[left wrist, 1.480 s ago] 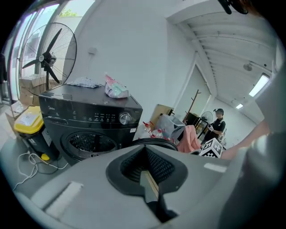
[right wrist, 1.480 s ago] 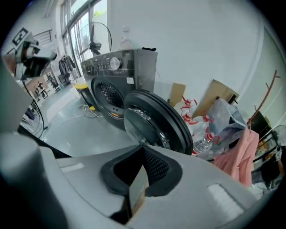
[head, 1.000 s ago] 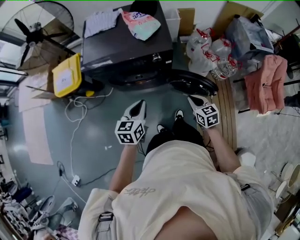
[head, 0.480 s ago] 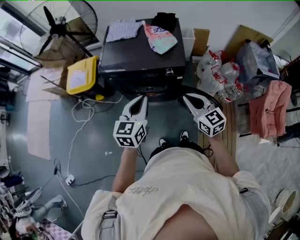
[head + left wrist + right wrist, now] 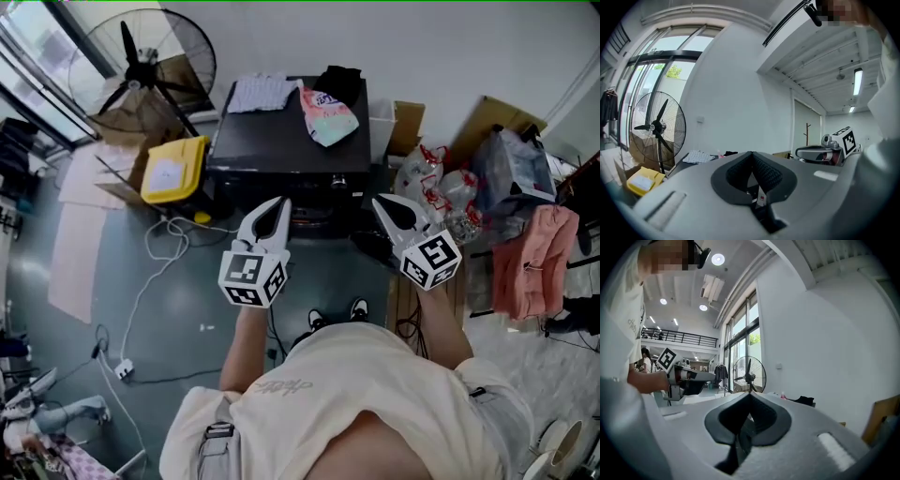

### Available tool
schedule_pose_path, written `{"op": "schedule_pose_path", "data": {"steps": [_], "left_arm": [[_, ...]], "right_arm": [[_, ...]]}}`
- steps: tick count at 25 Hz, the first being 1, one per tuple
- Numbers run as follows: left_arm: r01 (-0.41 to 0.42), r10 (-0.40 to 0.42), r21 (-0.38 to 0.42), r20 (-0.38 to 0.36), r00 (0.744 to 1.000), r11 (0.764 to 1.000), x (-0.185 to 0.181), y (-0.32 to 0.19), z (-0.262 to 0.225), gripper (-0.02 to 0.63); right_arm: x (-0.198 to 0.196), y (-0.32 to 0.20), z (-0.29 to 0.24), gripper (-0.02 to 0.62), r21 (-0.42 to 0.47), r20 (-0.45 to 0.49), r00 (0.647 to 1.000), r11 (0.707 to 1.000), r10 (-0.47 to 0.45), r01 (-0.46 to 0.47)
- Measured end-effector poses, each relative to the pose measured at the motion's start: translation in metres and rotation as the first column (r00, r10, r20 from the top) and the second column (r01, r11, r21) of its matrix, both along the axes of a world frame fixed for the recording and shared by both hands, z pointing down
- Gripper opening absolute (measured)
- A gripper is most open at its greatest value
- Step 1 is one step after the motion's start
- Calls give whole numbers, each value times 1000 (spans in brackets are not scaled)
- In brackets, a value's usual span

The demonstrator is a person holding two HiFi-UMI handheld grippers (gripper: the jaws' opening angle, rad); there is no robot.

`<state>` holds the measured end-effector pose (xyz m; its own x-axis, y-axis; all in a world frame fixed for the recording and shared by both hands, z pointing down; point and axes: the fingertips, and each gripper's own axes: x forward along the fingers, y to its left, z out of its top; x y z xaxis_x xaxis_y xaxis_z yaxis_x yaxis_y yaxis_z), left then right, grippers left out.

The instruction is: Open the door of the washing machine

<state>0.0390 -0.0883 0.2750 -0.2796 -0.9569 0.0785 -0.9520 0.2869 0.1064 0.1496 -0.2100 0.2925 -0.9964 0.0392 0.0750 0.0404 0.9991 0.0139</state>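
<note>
The left tool (image 5: 751,154) is clenched, its two dark pads meeting at the tips with nothing between them; the right tool (image 5: 750,395) is clenched the same way and grasps nothing; neither touches anything. Each points roughly level toward the washing machine (image 5: 286,141), a black box standing just ahead of both tips; from the head view the left tool (image 5: 278,204) and the right tool (image 5: 379,201) sit side by side, apart, tips angled slightly toward each other, marker cubes at the rear. The left forearm (image 5: 246,342) and right forearm (image 5: 442,323) reach forward from the body, one behind each cube. The door (image 5: 367,246) appears as a dark rounded shape standing out from the machine's front, directly below the right tool and largely hidden by it. Beyond the tips, on the machine's top, lie a pale folded cloth (image 5: 259,94), a pink and green bag (image 5: 328,114) and a black cloth (image 5: 340,82). Left of the left tool stand a yellow box (image 5: 173,171) and, further off, a fan (image 5: 141,70); a white cable (image 5: 141,281) trails over the floor beneath that side. Right of the right tool are clear plastic bags (image 5: 441,183) and a pink garment (image 5: 530,258). In the left gripper view the right tool (image 5: 820,153) shows off to the right; in the right gripper view the left tool (image 5: 689,376) shows at left.
</note>
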Motion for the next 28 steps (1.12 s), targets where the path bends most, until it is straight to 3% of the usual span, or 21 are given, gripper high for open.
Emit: {"op": "schedule_pose_path", "data": {"steps": [12, 18, 22, 28], "left_arm": [[50, -52, 34, 71, 996, 998, -8, -8, -24, 17], [55, -55, 17, 12, 998, 998, -8, 0, -2, 17], [69, -69, 10, -5, 998, 998, -9, 3, 7, 17], [74, -74, 6, -42, 996, 997, -11, 0, 17, 17]], "right_arm": [[8, -7, -44, 2, 109, 89, 996, 994, 10, -20], [13, -5, -39, 2, 52, 114, 993, 998, 26, -32], [12, -4, -35, 2, 69, 91, 996, 997, 12, -19], [7, -3, -26, 2, 17, 66, 998, 1000, -16, 15]]}}
